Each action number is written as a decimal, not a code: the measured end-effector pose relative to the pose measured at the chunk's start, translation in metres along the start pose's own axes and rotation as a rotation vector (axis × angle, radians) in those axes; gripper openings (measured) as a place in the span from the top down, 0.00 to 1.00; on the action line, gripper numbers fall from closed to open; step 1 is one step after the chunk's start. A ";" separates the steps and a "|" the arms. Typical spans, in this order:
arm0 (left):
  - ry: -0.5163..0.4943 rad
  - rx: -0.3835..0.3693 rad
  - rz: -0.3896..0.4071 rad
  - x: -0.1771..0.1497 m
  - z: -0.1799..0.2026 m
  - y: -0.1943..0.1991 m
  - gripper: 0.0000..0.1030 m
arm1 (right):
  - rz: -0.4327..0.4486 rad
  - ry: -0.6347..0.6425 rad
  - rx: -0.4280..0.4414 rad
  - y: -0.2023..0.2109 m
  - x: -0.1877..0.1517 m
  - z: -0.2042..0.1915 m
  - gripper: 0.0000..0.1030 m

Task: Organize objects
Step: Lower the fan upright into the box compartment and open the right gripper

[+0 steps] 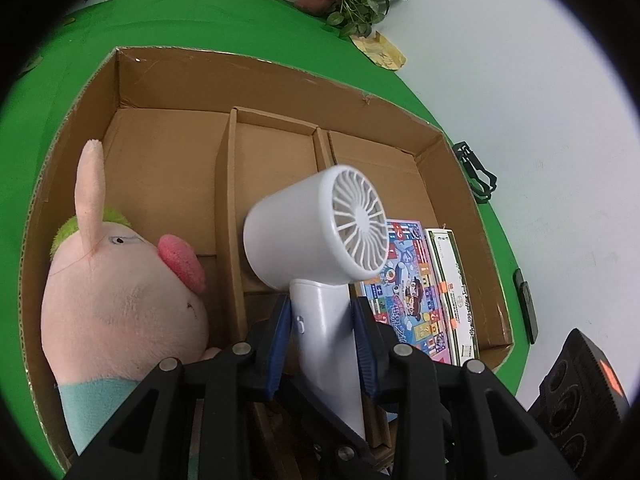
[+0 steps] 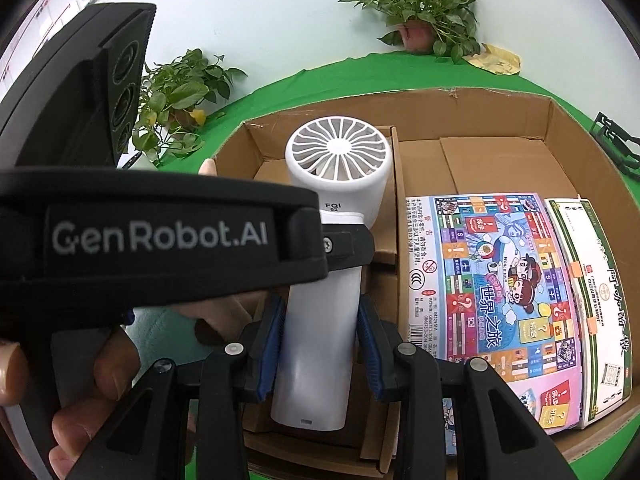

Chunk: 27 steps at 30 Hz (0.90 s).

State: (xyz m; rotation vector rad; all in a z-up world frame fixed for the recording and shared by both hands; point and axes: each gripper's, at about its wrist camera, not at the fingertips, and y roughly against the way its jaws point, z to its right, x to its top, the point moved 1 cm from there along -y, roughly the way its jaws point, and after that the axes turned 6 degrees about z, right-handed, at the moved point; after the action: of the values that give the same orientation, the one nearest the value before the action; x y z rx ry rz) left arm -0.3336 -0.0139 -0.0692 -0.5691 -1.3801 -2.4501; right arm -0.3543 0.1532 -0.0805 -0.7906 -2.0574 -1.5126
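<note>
while both claws, left claw [image 1: 320, 336] and right claw [image 2: 320, 340], clench the fan [image 1: 320, 232] by its handle over the box [image 1: 168, 76] middle, at 12 o'clock, treat it as light, rigid, slippery plastic.

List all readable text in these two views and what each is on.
"GenRobot.AI": on the left gripper body, right wrist view.
"FQI 02": on the white fan, below its grille.
"世界之旅" and "WORLD TOUR": on the board game box.
"CCC" mark: same box's white side strip.
Green-and-white box: lettering not legible.
Other fine print: too small.
</note>
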 end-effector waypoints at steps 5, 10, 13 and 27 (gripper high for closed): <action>0.011 -0.009 0.024 0.002 -0.005 0.008 0.71 | 0.002 0.021 -0.008 0.009 -0.003 -0.005 0.65; -0.013 0.019 0.072 -0.001 -0.002 0.029 0.70 | 0.027 0.042 -0.010 0.020 0.001 -0.009 0.56; -0.058 0.055 0.154 -0.007 0.003 0.053 0.70 | 0.071 0.075 -0.020 0.040 -0.002 -0.013 0.29; -0.316 0.329 0.614 -0.111 0.074 0.164 0.21 | 0.268 0.199 -0.171 0.160 -0.071 -0.008 0.00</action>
State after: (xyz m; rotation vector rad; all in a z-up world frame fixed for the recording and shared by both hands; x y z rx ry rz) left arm -0.1519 -0.0287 0.0374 -1.1302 -1.4066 -1.6610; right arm -0.1930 0.1700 -0.0151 -0.9003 -1.6249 -1.5585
